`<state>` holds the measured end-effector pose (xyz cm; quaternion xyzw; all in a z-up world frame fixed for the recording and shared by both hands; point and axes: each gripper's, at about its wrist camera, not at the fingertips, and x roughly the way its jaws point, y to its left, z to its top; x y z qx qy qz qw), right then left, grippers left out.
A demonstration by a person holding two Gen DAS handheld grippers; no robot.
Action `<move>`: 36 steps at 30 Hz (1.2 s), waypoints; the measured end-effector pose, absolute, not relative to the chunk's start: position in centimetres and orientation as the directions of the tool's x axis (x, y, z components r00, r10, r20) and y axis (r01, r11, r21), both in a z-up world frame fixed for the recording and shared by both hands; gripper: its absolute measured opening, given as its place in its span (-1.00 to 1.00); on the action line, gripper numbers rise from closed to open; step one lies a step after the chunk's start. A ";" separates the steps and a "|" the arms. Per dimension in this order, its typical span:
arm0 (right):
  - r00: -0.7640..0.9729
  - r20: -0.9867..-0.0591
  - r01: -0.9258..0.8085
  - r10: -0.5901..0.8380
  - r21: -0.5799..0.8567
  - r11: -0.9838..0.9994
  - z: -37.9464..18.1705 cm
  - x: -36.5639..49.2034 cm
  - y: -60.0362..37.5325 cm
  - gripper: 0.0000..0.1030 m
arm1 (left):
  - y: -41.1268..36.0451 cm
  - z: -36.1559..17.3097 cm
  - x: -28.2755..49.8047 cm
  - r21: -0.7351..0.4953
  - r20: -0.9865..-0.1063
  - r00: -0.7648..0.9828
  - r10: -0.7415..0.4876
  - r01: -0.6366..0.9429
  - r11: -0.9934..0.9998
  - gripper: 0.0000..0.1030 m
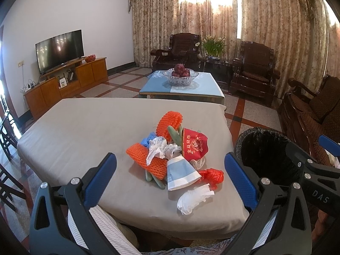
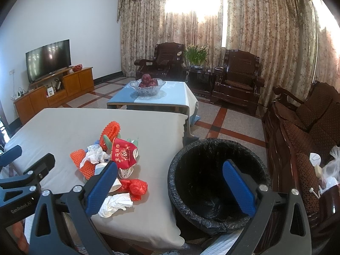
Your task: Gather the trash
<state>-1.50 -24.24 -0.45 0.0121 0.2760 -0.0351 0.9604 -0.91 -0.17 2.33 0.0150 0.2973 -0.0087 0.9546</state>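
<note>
A pile of trash lies on the grey-clothed table (image 1: 85, 127): orange foam nets (image 1: 146, 159), a red paper packet (image 1: 194, 144), a blue-white paper cup (image 1: 180, 174), crumpled white tissue (image 1: 193, 199), a red plastic wad (image 1: 212, 176) and a blue glove (image 1: 148, 139). A bin with a black liner (image 2: 214, 182) stands right of the table. My left gripper (image 1: 170, 180) is open and empty, just short of the pile. My right gripper (image 2: 170, 189) is open and empty, its right finger over the bin; the pile (image 2: 119, 159) lies to its left.
A low table with a blue cloth and a glass bowl of apples (image 1: 180, 76) stands beyond. Dark wooden armchairs (image 2: 238, 80) and a sofa (image 2: 308, 123) line the right. A TV on a wooden cabinet (image 1: 59, 48) is at the left wall.
</note>
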 end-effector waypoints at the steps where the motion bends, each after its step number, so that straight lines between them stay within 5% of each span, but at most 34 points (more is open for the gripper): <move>1: 0.845 -0.531 0.075 -0.061 0.003 0.997 -0.5 -1.5 -24.2 0.89 | -0.2 2.3 -0.9 0.023 -0.568 0.823 -0.008 0.026 0.999 0.91; 15: 0.828 -0.560 0.028 -0.014 0.016 0.999 -3.9 2.1 -24.1 0.88 | 3.4 -1.9 3.2 0.025 -0.617 0.783 0.077 -0.078 0.997 0.91; 25: 0.708 -0.691 -0.145 0.145 0.059 0.988 -12.7 8.6 -20.4 0.43 | 7.5 -10.6 7.9 0.057 -0.712 0.689 0.134 -0.135 0.989 0.81; 28: 0.679 -0.704 -0.213 0.208 0.082 0.974 -13.9 9.0 -18.6 0.34 | 7.9 -11.8 8.1 0.063 -0.728 0.674 0.129 -0.122 0.991 0.58; 36: 0.608 -0.749 -0.325 0.264 0.068 0.943 -16.7 11.5 -14.5 0.12 | 9.1 -13.5 9.3 0.081 -0.748 0.647 0.149 -0.134 0.988 0.57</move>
